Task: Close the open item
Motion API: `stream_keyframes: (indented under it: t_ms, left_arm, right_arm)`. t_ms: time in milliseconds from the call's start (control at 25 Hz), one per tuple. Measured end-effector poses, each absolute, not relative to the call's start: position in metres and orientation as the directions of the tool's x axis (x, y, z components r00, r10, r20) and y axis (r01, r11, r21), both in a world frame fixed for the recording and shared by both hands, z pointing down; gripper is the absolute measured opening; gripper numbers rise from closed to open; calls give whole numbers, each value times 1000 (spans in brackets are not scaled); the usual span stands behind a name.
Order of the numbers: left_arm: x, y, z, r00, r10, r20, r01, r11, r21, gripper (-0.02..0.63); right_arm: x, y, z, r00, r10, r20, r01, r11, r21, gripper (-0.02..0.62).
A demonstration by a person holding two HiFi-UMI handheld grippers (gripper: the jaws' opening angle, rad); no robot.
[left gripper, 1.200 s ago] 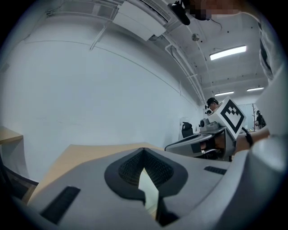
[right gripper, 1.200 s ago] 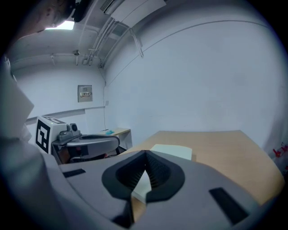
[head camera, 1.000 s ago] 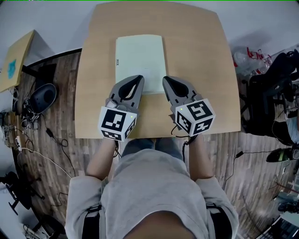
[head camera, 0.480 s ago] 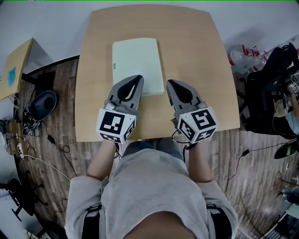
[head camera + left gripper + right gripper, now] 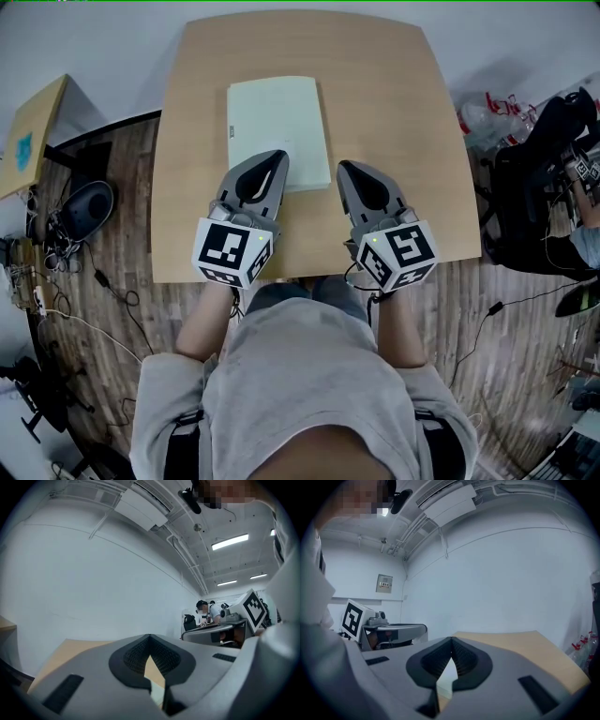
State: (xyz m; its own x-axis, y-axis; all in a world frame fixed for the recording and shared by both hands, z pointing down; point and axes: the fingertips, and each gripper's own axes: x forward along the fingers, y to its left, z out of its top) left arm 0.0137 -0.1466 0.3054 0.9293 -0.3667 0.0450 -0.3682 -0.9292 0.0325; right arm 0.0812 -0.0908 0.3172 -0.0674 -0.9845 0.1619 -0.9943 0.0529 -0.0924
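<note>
A pale green book (image 5: 277,127) lies flat with its cover down on the wooden table (image 5: 394,112), its spine to the left. My left gripper (image 5: 277,156) is shut and empty, its tip over the book's near edge. Just right of the book's near right corner, my right gripper (image 5: 344,167) is also shut and holds nothing. In the left gripper view the jaws (image 5: 150,639) meet at the tip, with table and a strip of the book showing through the gap behind them. The right gripper view shows its jaws (image 5: 451,641) closed the same way.
The table's near edge (image 5: 309,267) runs just under both grippers, with my lap below it. Left of the table are a black bag (image 5: 84,197) and cables on the wood floor. A black chair (image 5: 539,187) and clutter stand at the right. A person (image 5: 206,613) sits far off.
The right gripper drifted slightly right and toward me, off the book's corner. The view shifted a little, so the table and book sit slightly lower. The left gripper has stayed put.
</note>
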Motion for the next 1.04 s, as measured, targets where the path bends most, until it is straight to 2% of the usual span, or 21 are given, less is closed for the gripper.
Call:
stream_keyframes:
  t_ms: [1040]
  left_arm:
    - [4, -136, 306, 927, -374, 32, -375, -925, 66, 12]
  right_arm:
    - [68, -82, 312, -59, -986, 154, -996, 49, -69, 9]
